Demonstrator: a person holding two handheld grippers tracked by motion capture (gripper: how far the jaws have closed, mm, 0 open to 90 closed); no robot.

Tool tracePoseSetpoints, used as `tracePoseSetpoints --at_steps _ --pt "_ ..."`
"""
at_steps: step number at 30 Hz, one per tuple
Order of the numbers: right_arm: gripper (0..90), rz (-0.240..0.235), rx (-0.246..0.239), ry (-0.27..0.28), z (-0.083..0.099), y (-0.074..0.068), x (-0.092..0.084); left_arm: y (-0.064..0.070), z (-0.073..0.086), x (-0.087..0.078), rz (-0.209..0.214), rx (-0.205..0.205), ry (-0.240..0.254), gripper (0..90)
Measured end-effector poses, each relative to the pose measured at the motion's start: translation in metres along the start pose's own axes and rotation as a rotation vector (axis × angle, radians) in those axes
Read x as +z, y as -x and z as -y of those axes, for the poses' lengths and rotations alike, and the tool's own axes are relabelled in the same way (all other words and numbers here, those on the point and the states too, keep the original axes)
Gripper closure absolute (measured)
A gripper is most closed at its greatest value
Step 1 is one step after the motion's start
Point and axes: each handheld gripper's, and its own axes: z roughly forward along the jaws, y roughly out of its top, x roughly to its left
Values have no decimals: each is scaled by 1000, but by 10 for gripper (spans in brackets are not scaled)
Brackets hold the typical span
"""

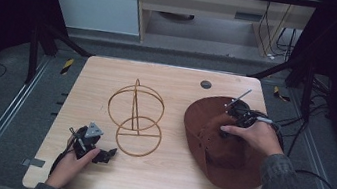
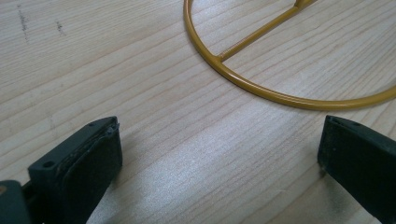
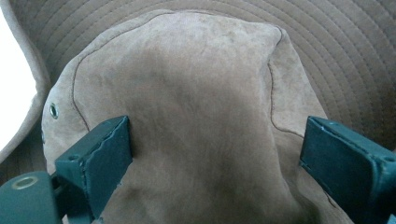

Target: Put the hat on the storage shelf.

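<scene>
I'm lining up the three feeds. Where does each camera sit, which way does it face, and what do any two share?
High view: above the person's side, looking forward and down on the table; both hands show, with the left hand-held gripper.
Left gripper view: rides the left hand-held gripper, looking past open jaws at the wire stand.
Right gripper view: rides the right hand-held gripper, jaws open around the brown hat.
Shared: high and left gripper views both show the stand's base ring.

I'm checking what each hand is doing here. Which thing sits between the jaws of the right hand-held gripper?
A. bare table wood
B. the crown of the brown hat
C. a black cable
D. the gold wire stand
B: in the right gripper view the open jaws of the right hand-held gripper straddle the crown of the brown hat, while the gold wire stand stands apart at mid-table.
</scene>
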Motion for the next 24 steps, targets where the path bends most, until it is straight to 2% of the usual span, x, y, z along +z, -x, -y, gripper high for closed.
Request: tracePoseSetpoints --at_steps 7,10,17,21,22,24 --pt "129 6 -13 -9 1 -1 2 0 0 0 0 0 0 0" --pt "177 8 -13 -10 1 -2 3 0 0 0 0 0 0 0" --pt "395 18 -41 -25 3 -4 4 0 0 0 0 0 0 0" --pt "566 18 -58 -30 3 -4 4 0 0 0 0 0 0 0" --pt "649 18 -69 -32 4 -4 5 0 0 0 0 0 0 0" --pt "678 16 -74 -33 5 -4 5 0 0 0 0 0 0 0"
